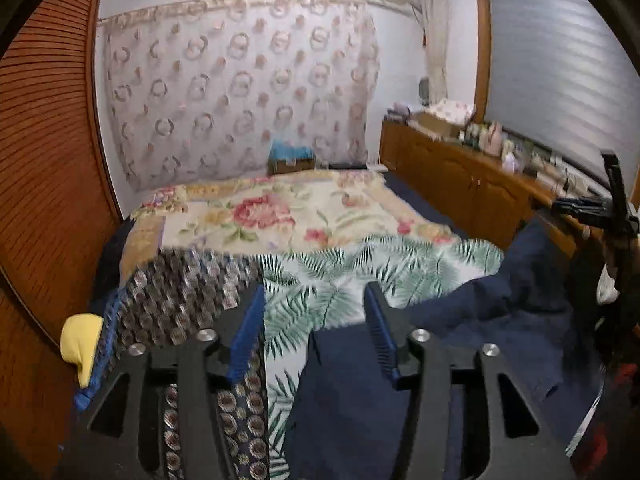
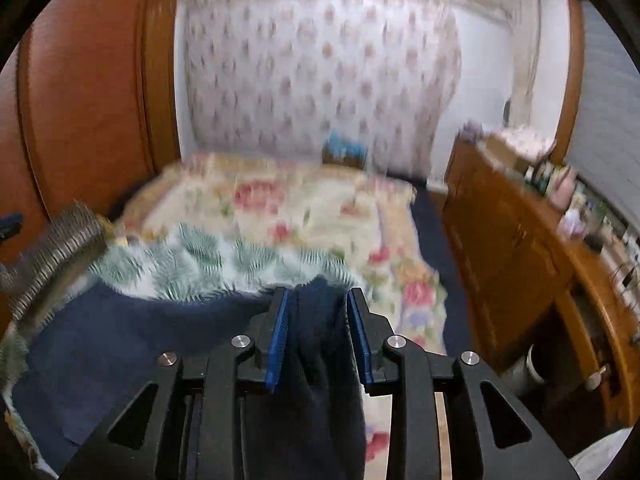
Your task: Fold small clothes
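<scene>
Two tools hover over the bed [image 1: 280, 216]: left tool [image 1: 316, 320] gapes empty, while right tool [image 2: 318, 332], parted, seemingly straddles the navy garment [image 2: 120, 344], so smooth it flat before creasing.

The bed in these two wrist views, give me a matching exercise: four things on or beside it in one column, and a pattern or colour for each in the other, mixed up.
Things:
1. garment between the right hand-held gripper fingers
2. cloth lying next to that garment
3. bedspread covering the far part of the bed
4. cabinet along the bed's right side

Descriptions:
A. brown wood
B. green palm leaves on white
C. plain navy blue
D. pink and red flowers on cream

Pairs: 1-C, 2-B, 3-D, 4-A
</scene>
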Tool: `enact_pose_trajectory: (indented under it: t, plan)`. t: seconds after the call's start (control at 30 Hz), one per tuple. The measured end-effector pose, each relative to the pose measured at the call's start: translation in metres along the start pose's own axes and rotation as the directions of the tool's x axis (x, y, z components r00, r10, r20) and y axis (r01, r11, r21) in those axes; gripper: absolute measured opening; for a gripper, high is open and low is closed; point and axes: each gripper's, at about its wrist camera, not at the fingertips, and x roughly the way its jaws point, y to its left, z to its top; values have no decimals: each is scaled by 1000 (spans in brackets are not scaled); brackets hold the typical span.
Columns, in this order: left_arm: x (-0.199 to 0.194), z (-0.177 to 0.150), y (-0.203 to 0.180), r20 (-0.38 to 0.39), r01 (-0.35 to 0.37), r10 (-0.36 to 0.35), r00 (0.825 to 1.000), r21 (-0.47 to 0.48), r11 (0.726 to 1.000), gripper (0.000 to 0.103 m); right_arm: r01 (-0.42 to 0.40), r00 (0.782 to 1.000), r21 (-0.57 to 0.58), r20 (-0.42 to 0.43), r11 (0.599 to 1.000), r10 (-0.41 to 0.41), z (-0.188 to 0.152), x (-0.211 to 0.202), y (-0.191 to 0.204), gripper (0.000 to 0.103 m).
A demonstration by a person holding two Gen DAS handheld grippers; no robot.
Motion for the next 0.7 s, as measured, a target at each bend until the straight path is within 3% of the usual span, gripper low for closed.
enact_pose_trajectory:
  t: [0.07, 0.13, 0.33, 0.53, 0.7]
  plan:
    - [0, -17, -1, -10, 24, -25, 1000, -7, 1000, 83, -8, 1000, -8, -28, 1000, 8, -12, 15, 7, 36]
    - [-2, -27, -5, -29, 36, -37, 999, -9, 999, 83, -3, 998, -15, -56, 1000, 2, -19, 27, 9, 43]
    - [-21, -56, -22, -63, 33, -33, 997, 1, 999, 83, -35, 995, 30, -88, 999, 38, -5, 27, -14, 43]
    - [-32, -90, -34, -107, 95, -97, 990, -23, 995, 83, -78, 989, 68, -123, 995, 86, -48, -18, -25, 45]
    - [-30, -124, -48, -167, 92, -93, 982, -14, 996, 83, -85, 980, 125, -170, 989, 106, -70, -22, -36, 45]
